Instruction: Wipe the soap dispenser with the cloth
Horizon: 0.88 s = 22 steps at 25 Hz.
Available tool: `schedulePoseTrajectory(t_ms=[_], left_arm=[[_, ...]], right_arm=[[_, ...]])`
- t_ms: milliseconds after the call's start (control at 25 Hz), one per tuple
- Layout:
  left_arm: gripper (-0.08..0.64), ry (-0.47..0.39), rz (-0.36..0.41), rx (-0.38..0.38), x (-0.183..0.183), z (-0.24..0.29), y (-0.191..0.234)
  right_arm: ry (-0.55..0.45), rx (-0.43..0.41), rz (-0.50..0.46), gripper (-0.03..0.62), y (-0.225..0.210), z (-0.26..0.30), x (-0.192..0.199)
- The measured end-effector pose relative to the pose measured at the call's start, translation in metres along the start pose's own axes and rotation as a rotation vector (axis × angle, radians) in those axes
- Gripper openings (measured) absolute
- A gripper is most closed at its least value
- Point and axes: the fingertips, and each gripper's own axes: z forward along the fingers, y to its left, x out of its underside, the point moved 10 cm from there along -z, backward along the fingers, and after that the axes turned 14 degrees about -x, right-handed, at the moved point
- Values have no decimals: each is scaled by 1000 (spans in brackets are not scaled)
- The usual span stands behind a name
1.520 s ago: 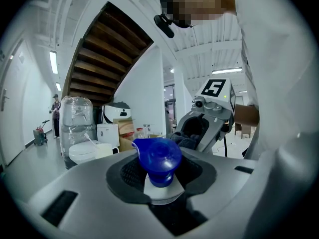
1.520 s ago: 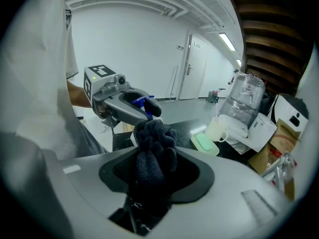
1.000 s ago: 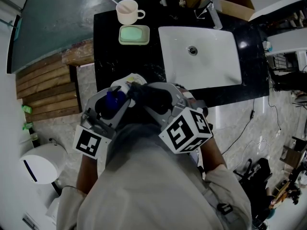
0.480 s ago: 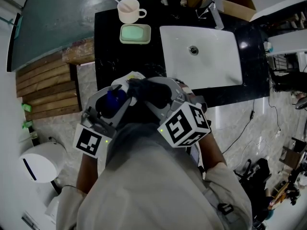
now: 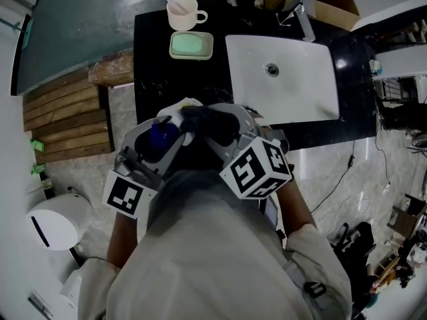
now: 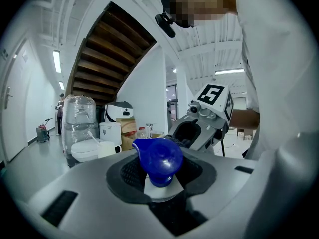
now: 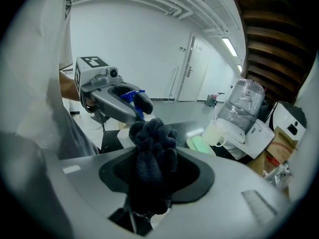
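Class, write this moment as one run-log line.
left gripper: shut on soap dispenser | right gripper: shut on cloth | cloth beside dispenser, contact unclear

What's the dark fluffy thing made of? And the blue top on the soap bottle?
The dark cloth looks like soft fleece or terry: fuzzy, lumpy, matte. The soap dispenser's blue pump top looks like smooth, glossy plastic; light shines off it.

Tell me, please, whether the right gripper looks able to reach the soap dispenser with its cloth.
Probably yes: the right gripper holds the cloth close beside the soap dispenser clamped in the left gripper, and nothing seems to stand between them.
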Motion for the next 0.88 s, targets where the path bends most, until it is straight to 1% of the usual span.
schedulePoseTrajectory(t_ms=[200,520,640,880], left_arm=[[138,-6,-23,-9,1,-1,2],[138,-9,-24,-1,0,1,2],[138,-20,-37,-1,-1,3,3],[138,-25,-29,7,-3,4,1]], right_arm=[[9,1,8,155,-4,5,1],[43,5,10,155,-7,9,6],[43,0,12,155,-9,10,7],[48,-1,34,155,-9,11,12]])
